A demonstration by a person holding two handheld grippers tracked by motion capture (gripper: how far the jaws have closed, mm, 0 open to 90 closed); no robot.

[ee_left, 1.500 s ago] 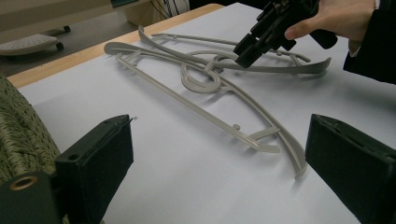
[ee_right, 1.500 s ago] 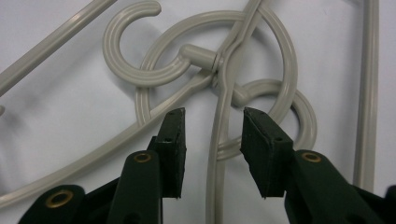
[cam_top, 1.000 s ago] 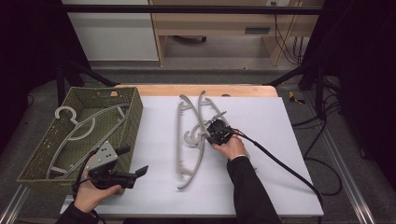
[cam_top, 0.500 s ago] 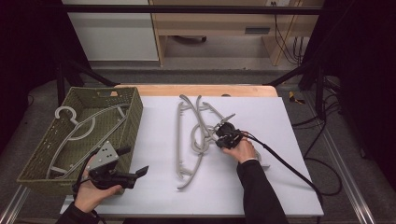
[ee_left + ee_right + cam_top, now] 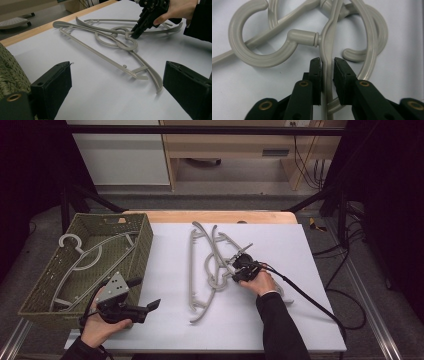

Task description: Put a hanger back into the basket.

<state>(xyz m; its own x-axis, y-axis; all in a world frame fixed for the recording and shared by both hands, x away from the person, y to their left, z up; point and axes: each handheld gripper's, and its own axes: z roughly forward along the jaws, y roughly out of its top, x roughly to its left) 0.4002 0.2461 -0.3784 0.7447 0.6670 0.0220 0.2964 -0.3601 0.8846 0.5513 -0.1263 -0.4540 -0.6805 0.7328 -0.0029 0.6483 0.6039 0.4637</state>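
One hanger done, high view: a grey hanger (image 5: 95,255) lies in the green basket (image 5: 145,245) at 9 o'clock on the table (image 5: 280,245). I judge the job to be at an early stage.
Hangers left, high view: a tangled heap (image 5: 212,270) lies near the middle of the table with hooks interlocked, well apart from the basket.
Right claw, high view: the right claw (image 5: 235,268) is at the 3 o'clock edge of the heap, tips down on it.
Left claw, high view: the left claw (image 5: 145,292) rests at 7 o'clock, just beside the basket's near corner, with its jaws apart and nothing in them.
Left gripper view, heap: the heap (image 5: 117,42) lies ahead at 12 o'clock, flat on the sheet, with the basket wall (image 5: 10,75) at 9 o'clock.
Left gripper view, other claw: the right claw (image 5: 135,33) bites into the heap at 1 o'clock.
Right gripper view, grip: the right claw (image 5: 327,61) is clamped on the arm of one hanger (image 5: 325,47) just below its neck. Its jaws have just eased a little, with the arm between them.
Right gripper view, obstacle: that hanger's hook (image 5: 249,50) at 10 o'clock is threaded by another bar, and a second hook (image 5: 372,37) loops at 2 o'clock. I judge that lifting one hanger would drag the others.
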